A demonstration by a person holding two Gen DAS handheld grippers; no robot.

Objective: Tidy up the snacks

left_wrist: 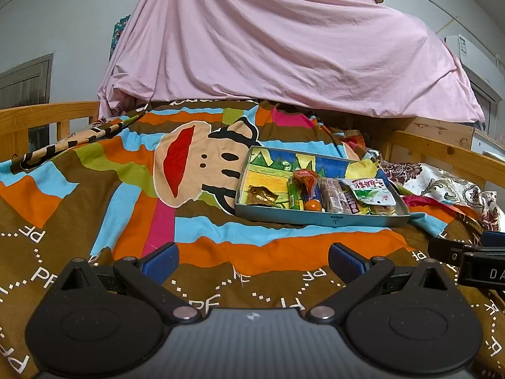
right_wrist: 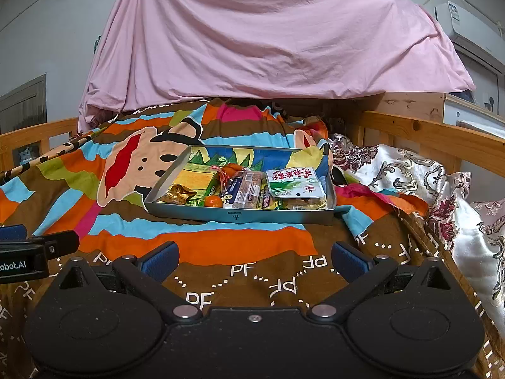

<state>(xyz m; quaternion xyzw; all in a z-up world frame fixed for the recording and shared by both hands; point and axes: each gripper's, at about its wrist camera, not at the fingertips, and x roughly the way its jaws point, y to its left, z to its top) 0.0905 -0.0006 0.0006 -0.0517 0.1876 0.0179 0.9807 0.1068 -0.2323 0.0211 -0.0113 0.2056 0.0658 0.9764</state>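
Note:
A shallow grey tray (left_wrist: 334,220) (right_wrist: 233,216) with a coloured drawing inside lies on the bed. It holds several snacks: a gold wrapped one (left_wrist: 262,195) (right_wrist: 178,193) at the left, a small orange ball (left_wrist: 312,205) (right_wrist: 212,201), green sticks, brown bars (left_wrist: 333,195) (right_wrist: 251,189), and a white-green packet (left_wrist: 372,192) (right_wrist: 293,182) at the right. My left gripper (left_wrist: 252,260) is open and empty, held before the tray. My right gripper (right_wrist: 254,260) is open and empty, also short of the tray.
The bed has a colourful monkey-print blanket (left_wrist: 189,158) (right_wrist: 132,154). A pink sheet (left_wrist: 284,47) (right_wrist: 268,38) drapes a large mound behind. Wooden rails (left_wrist: 47,113) (right_wrist: 426,132) run along both sides. Floral cushions (right_wrist: 410,170) lie right of the tray.

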